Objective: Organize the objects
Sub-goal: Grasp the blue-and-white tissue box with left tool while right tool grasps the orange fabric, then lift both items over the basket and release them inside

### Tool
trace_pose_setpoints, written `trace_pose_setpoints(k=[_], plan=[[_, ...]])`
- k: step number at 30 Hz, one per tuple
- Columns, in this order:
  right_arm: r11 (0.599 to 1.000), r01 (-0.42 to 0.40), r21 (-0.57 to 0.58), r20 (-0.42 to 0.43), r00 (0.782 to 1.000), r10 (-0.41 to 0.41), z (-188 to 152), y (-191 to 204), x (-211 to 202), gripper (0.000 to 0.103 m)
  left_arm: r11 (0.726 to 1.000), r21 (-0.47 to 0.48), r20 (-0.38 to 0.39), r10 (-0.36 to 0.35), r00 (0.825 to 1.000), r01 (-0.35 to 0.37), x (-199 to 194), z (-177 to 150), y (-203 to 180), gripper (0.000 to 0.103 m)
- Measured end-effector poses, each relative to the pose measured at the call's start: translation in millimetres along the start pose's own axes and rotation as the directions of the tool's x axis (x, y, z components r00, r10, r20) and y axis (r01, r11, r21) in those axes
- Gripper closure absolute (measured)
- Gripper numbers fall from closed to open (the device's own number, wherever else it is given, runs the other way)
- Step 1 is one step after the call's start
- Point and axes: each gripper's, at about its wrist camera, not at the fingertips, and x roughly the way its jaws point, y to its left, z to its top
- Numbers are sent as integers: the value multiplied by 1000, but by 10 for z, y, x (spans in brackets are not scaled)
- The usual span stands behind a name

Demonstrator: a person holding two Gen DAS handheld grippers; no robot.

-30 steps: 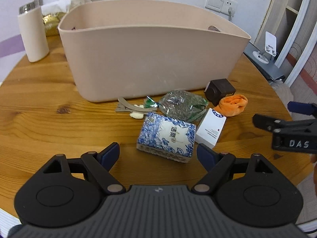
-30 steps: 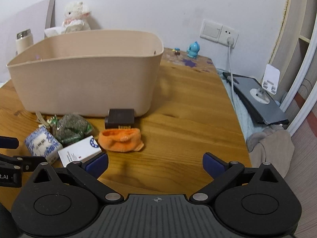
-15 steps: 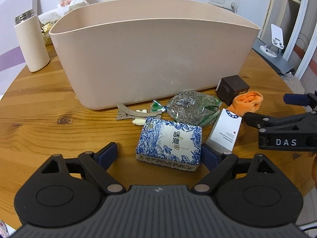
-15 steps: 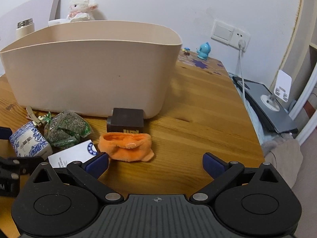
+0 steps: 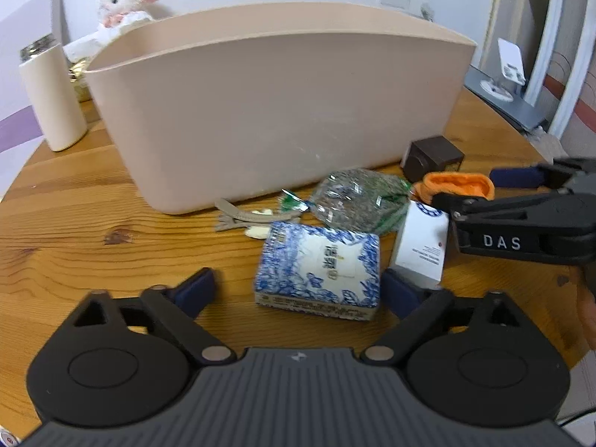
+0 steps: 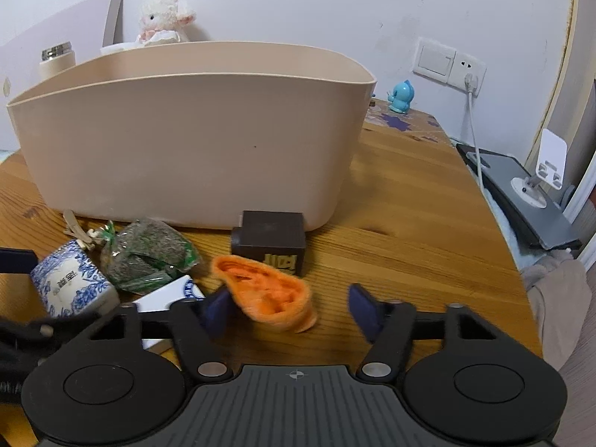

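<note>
Orange cloth point(image 6: 273, 298) between right gripper point(image 6: 292, 311) fingers (gripper spread).

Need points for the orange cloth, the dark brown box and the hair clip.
Orange cloth point(image 6: 266, 292), right wrist view, on the fuzzy middle of its top.
Brown box point(image 6: 273, 229), right wrist view, on its top face.
Hair clip point(image 5: 244, 216), left wrist view, mid-length on its grey blade.

"DAS" stands in white capitals on the side of the right gripper point(image 5: 495, 188). The blue-and-white patterned box point(image 5: 319, 270) bears printed characters (too blurred to read), and the white carton's point(image 5: 421, 244) print is illegible.
</note>
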Motion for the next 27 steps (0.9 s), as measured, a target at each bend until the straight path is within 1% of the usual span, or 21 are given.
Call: trace_pose_setpoints(k=[2, 3, 4, 5, 7, 13, 18, 20, 27], plan=[[1000, -14, 6, 1, 1000, 14, -18, 30, -28, 59, 1000, -11, 7, 8, 1000, -8, -27, 3, 34, 26], [1000, -18, 4, 1, 1000, 18, -22, 50, -38, 62, 1000, -10, 12, 10, 1000, -10, -38, 1, 54, 28], [1000, -19, 0, 2, 1000, 19, -27, 72, -45, 72, 1000, -11, 16, 8, 1000, -8, -44, -1, 74, 32], [1000, -16, -7, 4, 1000, 16, -31, 102, -54, 79, 1000, -13, 21, 11, 1000, -10, -49, -2, 86, 36], [1000, -12, -16, 5, 1000, 12, -44, 147, -75, 84, 1000, -15, 23, 3, 1000, -3, -64, -9, 115, 36], [1000, 0, -3, 15, 1000, 1, -81, 119, -187, 87, 1000, -31, 21, -4, 1000, 5, -136, -59, 165, 37], [1000, 16, 10, 50, 999, -17, -50, 54, -391, 87, 995, -92, 7, -37, 999, 37, -227, -85, 284, 37], [1000, 20, 14, 70, 997, -21, -24, 31, -484, 87, 994, -101, 19, -35, 999, 37, -291, -80, 321, 37], [999, 37, 19, 162, 986, -40, 128, 15, -823, 87, 994, -106, 105, -13, 994, 24, -638, 12, 433, 37]])
